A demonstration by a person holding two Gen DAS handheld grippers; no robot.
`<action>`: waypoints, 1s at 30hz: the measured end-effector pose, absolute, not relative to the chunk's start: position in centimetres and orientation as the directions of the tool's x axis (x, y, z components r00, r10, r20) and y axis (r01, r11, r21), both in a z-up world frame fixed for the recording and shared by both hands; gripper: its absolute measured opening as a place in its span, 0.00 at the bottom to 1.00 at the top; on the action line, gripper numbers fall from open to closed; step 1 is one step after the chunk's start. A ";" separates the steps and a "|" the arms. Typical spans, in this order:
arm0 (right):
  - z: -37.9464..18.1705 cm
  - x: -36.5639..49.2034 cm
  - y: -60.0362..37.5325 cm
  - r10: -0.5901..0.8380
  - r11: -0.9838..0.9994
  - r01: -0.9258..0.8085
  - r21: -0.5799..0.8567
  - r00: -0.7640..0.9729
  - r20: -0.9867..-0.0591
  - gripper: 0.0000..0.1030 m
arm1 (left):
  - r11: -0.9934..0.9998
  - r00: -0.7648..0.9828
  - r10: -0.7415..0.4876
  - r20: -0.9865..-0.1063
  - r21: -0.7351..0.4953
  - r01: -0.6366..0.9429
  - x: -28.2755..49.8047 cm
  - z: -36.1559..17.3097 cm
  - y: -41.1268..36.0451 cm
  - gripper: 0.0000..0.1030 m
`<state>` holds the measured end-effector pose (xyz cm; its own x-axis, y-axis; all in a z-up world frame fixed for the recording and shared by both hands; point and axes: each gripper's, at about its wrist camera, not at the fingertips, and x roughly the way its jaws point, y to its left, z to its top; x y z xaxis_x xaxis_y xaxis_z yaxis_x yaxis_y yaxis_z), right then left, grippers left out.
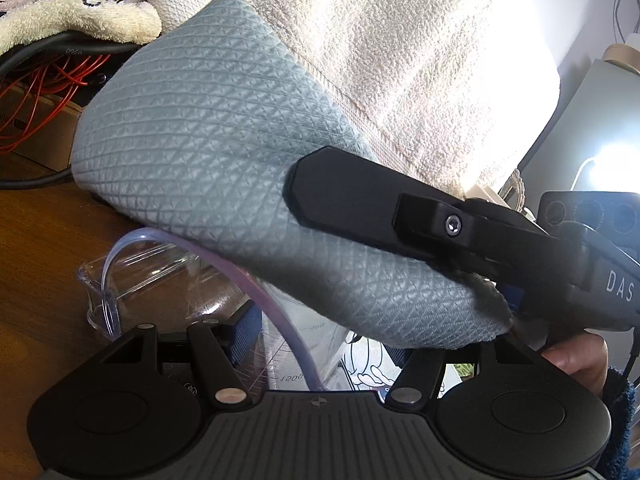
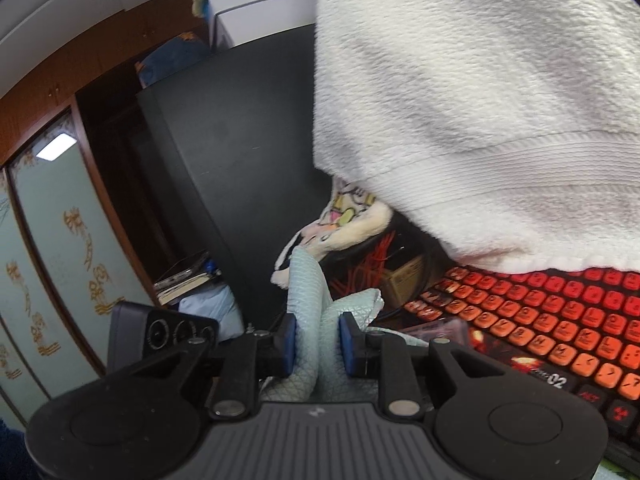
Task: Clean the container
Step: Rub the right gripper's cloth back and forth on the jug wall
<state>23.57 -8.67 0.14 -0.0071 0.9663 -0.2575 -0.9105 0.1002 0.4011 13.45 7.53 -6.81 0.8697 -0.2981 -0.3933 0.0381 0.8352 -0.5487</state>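
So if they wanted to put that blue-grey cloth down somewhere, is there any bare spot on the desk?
Only one shows: the bare wooden desktop left of the clear container, bordered behind by a black cable and a cardboard box. Elsewhere it is crowded: the red keyboard fills the right, with a white towel hanging over it.

Each camera sits just behind its own tongs and looks forward along them, tilted slightly down. The left view is very close to the grey cloth (image 1: 224, 152) ahead of the left tongs (image 1: 320, 340). Both views share that cloth, pinched in the right tongs (image 2: 318, 344), and the white towel (image 2: 480, 100) hanging beyond them.
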 end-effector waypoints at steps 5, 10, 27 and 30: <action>0.2 24.1 -9.0 0.967 0.110 -0.905 0.410 0.001 -0.255 0.21 | 0.835 0.870 -0.298 -0.393 -0.549 0.038 13.4 -6.9 7.6 0.61; 0.1 25.5 -9.9 0.966 0.171 -0.887 0.428 0.065 -0.251 0.21 | 0.835 0.870 -0.298 -0.393 -0.549 0.038 13.4 -7.0 7.6 0.61; 0.1 23.8 -8.6 0.968 0.106 -0.900 0.423 -0.004 -0.251 0.21 | 0.835 0.870 -0.298 -0.393 -0.549 0.038 13.5 -7.0 7.6 0.61; 0.1 23.9 -8.7 0.968 0.100 -0.898 0.428 -0.012 -0.250 0.21 | 0.835 0.870 -0.298 -0.393 -0.549 0.038 13.5 -6.9 7.7 0.61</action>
<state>23.89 -8.66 0.06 -0.0116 0.9683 -0.2497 -0.8981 0.0997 0.4284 13.48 7.66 -6.93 0.8699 -0.2982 -0.3929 0.0382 0.8349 -0.5491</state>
